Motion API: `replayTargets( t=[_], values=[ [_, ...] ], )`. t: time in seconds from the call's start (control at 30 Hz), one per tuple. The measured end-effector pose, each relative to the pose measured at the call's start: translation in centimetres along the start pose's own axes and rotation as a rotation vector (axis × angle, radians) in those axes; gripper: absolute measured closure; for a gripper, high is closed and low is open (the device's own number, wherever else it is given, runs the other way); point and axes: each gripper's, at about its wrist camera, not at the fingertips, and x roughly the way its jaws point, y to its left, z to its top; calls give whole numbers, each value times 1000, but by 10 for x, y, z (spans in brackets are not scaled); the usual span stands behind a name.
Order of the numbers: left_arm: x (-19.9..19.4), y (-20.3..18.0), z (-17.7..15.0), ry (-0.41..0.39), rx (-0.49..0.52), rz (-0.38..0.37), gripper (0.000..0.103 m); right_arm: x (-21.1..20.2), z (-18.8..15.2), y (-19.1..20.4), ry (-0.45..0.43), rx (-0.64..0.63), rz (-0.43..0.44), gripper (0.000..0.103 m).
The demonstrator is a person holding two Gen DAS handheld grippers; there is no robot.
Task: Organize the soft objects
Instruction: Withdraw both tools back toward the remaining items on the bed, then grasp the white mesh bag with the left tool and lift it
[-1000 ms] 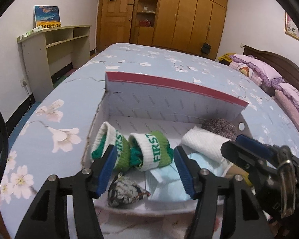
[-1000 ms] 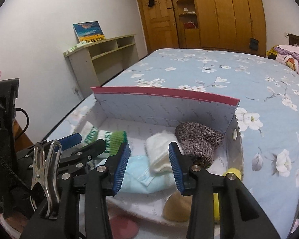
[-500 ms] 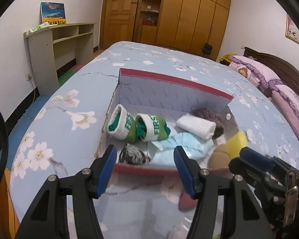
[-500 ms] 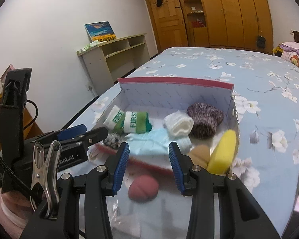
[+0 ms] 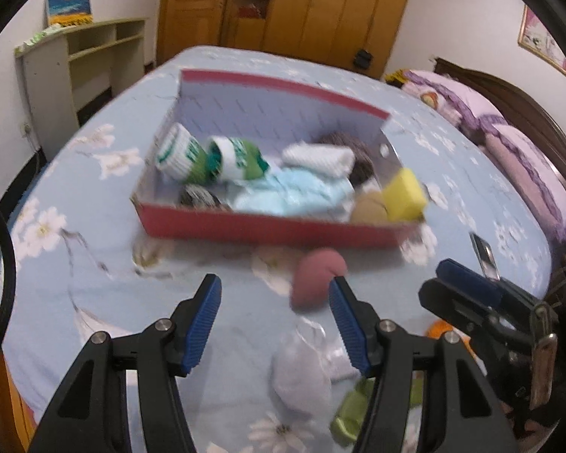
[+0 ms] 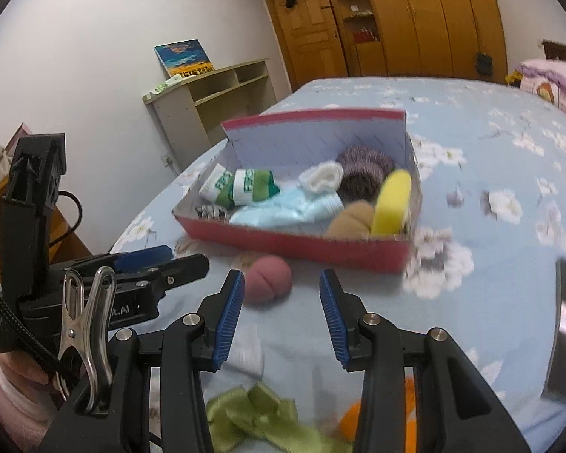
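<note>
Both claws spread, empty: left claw (image 5: 275, 321), right claw (image 6: 281, 315) above bed (image 6: 490, 173). Pink sock ball (image 6: 268, 279) just outside red box (image 6: 294, 243).

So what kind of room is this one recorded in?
A bedroom, by the look of it: the work is done on a bed with a blue floral sheet, pillows lie by a wooden headboard, and a wooden wardrobe fills the far wall.
</note>
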Motion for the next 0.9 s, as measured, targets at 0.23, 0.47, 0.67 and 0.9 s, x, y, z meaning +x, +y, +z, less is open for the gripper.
replayTargets(
  t=[0.23, 0.47, 0.67, 0.9],
  values=[
    [1, -2, -22, 34, 8, 8, 41, -4, -23, -11, 33, 7, -28, 60],
    [14, -4, -46, 103, -5, -22, 41, -1, -33, -17, 37, 46, -10, 60],
    [23, -9, -50, 111, -8, -44, 41, -2, -38, -22, 29, 56, 8, 60],
    [26, -14, -51, 92, -20, -87, 41, 2, -42, -35, 28, 113, 4, 60]
  ],
)
